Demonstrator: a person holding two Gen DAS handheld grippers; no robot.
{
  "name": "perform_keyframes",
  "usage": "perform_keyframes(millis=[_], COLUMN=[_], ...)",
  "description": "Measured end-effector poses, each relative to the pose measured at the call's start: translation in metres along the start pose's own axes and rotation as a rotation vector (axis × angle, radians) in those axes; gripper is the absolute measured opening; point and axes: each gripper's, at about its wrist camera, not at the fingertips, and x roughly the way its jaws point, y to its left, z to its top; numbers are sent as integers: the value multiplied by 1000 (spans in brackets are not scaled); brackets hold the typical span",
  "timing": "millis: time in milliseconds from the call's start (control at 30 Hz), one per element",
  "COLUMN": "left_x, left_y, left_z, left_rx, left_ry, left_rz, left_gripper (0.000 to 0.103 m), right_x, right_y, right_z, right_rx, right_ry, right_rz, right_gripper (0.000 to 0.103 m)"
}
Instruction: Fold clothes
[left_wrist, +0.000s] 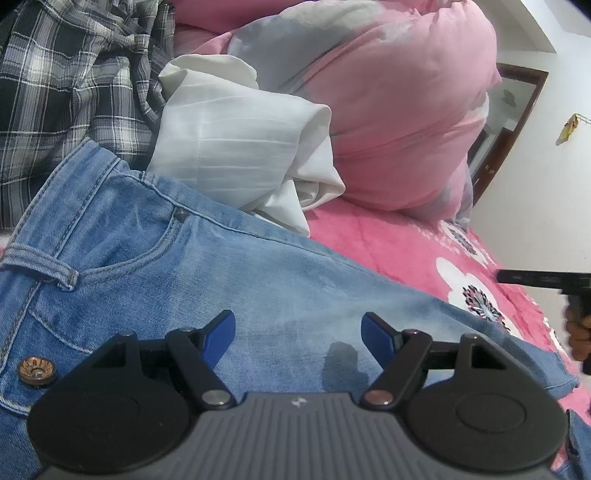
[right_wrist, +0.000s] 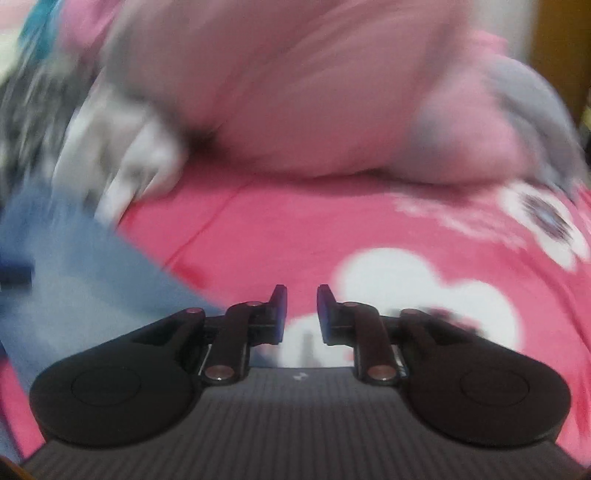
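Observation:
Light blue jeans (left_wrist: 229, 280) lie flat on the pink flowered bedspread (left_wrist: 373, 240), waistband and copper button (left_wrist: 37, 371) at the left. My left gripper (left_wrist: 297, 328) hovers just over the jeans, jaws wide open and empty. A white striped garment (left_wrist: 236, 147) and a black-and-white plaid shirt (left_wrist: 70, 85) lie crumpled behind the jeans. The right wrist view is motion-blurred. My right gripper (right_wrist: 301, 314) is over the bedspread (right_wrist: 332, 229), jaws slightly apart with nothing between them. The jeans (right_wrist: 74, 266) lie to its left. The right gripper also shows at the left wrist view's right edge (left_wrist: 554, 280).
A bulky pink and grey duvet (left_wrist: 388, 103) is heaped at the back of the bed; it also shows in the right wrist view (right_wrist: 314, 96). A white wall and dark wooden door frame (left_wrist: 517, 122) stand at the right.

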Motion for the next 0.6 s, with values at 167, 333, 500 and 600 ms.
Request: perform_keyframes(millis=[167,333,500,600], left_x=[1,2,2,2], left_y=[-1,-1,-1,-1], left_z=[0,-1,-1,-1], left_rx=[12,18,19,21], left_ry=[0,-1,-2,-2], left_rz=[9,10,7,8], left_gripper=[76,77,78,78], right_x=[-16,-3,15,9], right_y=[-35,-21,-10,-3], right_z=[-29,-42,-61,-64], right_rx=[-29,-158,-259,-297], right_ry=[126,160,232,237], right_rz=[-28,-6,-20,-22], right_gripper=[22,28,28,28])
